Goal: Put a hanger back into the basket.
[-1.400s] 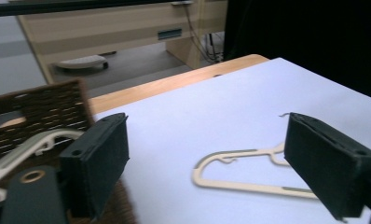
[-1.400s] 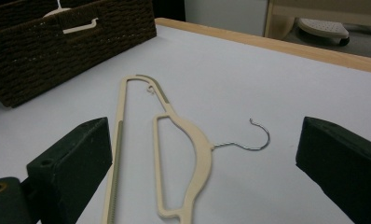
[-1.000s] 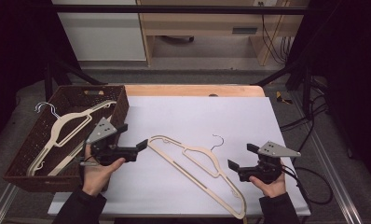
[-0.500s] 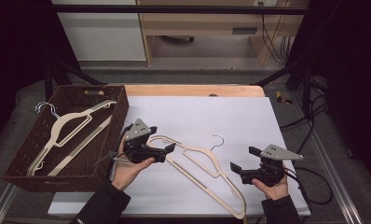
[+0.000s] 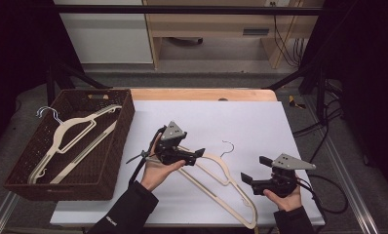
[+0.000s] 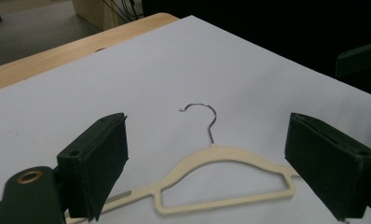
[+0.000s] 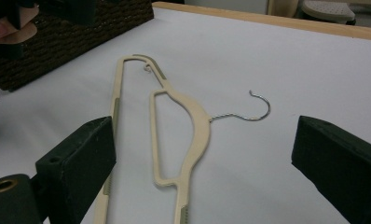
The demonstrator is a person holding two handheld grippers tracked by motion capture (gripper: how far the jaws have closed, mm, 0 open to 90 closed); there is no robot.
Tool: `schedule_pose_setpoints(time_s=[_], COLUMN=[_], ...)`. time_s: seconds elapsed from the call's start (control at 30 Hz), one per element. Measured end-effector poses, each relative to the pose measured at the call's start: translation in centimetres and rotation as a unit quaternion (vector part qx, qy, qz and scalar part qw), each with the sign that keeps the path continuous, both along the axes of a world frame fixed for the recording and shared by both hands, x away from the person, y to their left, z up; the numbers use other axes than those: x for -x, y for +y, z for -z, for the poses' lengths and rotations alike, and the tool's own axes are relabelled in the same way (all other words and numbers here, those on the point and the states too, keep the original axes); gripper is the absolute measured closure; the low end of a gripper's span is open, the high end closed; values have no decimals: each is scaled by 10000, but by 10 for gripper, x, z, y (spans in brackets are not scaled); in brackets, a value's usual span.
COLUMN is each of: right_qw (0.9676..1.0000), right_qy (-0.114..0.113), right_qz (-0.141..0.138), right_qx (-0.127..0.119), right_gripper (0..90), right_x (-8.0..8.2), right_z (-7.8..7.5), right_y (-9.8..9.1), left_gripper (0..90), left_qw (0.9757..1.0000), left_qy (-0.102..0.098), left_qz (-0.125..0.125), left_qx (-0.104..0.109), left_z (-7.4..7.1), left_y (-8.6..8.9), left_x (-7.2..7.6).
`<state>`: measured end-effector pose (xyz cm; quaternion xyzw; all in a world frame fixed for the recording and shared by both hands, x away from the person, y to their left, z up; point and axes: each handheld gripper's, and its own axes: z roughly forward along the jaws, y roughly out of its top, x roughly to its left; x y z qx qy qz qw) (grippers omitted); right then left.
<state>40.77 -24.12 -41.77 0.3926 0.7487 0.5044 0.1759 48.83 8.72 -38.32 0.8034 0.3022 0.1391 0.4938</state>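
Hovering over cream plastic hanger (image 5: 216, 178) on white surface (image 5: 241, 122): left tool (image 5: 194, 155), shifted from wicker basket (image 5: 111, 146), jaws spread, narrowing slightly, nothing between; grasp judged imminent. Right tool (image 5: 248, 178) spread, idle.

Matt cream plastic hanger (image 5: 216, 181) with shiny metal hook (image 6: 203, 117); rough dark wicker basket (image 5: 115, 155).

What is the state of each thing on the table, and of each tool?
Hanger on the sheet: lying flat, not gripped.
Hangers in the basket: lying stacked, hooks at the far left corner.
Basket: upright on the table.
Left tool: open over the hanger, jaws have just been closing a little.
Right tool: open, holding nothing.
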Motion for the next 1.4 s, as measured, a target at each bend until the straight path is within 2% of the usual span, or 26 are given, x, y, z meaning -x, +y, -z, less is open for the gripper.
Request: schedule_pose_setpoints(time_s=[0.23, 0.47, 0.57, 0.7, 0.83, 0.93, 0.97, 1.17, 1.23, 1.4], right_qw=[10000, 9999, 9999, 9999, 9998, 9998, 9998, 9998, 9998, 9998], right_qy=[44, 83, 74, 87, 119, 125, 131, 132, 133, 156], right_qz=[-53, -71, -72, -97, -119, -161, -155, -133, -139, -132], right_qx=[45, -5, 47, 42, 66, 69, 74, 115, 101, 86], right_gripper=[77, 82, 85, 89, 90, 91, 92, 95, 95, 95], right_x=[-1, -1, -2, -3, -4, -4, -4, -4, -4, -4], right_z=[3, 3, 4, 5, 6, 7, 7, 7, 7, 8], right_y=[2, 2, 2, 4, 5, 5, 5, 5, 5, 6], left_gripper=[143, 163, 188, 212, 242, 274, 298, 363, 410, 497], left_qw=[9995, 9987, 9982, 9970, 9962, 9954, 9946, 9930, 9923, 9914], left_qy=[167, 253, 329, 353, 486, 536, 556, 577, 611, 672], left_qz=[152, 253, 286, 302, 344, 342, 348, 335, 328, 283], left_qx=[-222, -358, -407, -623, -630, -712, -801, -970, -1025, -1083], left_z=[15, 26, 34, 44, 52, 59, 63, 72, 77, 83], left_y=[-29, -48, -57, -69, -79, -87, -91, -100, -104, -108], left_x=[-14, -23, -27, -32, -37, -40, -42, -47, -49, -51])
